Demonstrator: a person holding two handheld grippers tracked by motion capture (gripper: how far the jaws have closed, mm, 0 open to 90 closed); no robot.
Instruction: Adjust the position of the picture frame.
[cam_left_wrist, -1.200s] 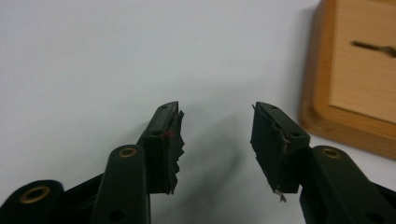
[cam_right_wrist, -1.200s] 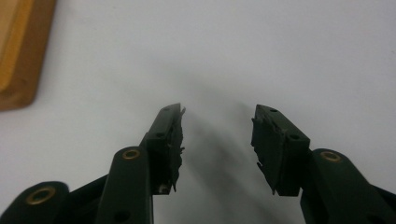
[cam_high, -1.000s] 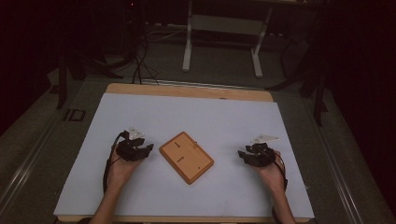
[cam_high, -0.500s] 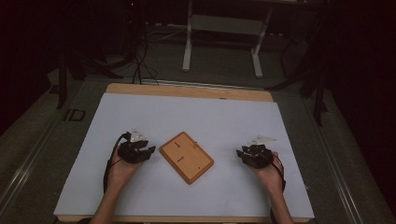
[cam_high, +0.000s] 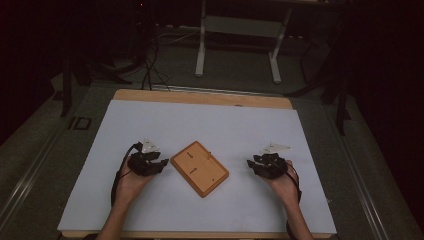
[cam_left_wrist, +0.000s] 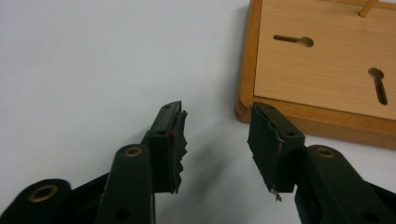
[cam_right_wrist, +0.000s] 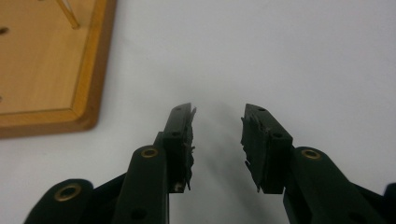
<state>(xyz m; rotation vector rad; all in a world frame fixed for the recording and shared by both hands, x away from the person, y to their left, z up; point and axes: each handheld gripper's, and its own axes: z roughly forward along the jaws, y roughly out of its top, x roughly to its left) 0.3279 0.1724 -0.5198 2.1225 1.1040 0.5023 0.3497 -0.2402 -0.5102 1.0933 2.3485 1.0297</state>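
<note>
Both grippers are seen with their jaws parted and nothing between the pads: the left gripper (cam_high: 161, 164) stands moderately wide, just beside the near left edge of the wooden board (cam_high: 200, 168), and the right gripper (cam_high: 251, 163) stands somewhat narrower, well apart from the board's right side. Both pairs of jaws have just been closing and then easing open a little, with only bare table surface between them. The wooden board is laid flat and turned at an angle near the middle of the white table cover (cam_high: 210, 125), between the 2 hands, probably so that either gripper can reach it. In the left gripper view 2 keyhole slots (cam_left_wrist: 293, 41) are cut into its recessed panel, and a thin wooden peg (cam_left_wrist: 368, 7) rises at its far edge. The right jaw tip is seen almost at the raised frame (cam_left_wrist: 322, 119), which suggests the board's rim is about to be taken. No contact can be confirmed yet.
</note>
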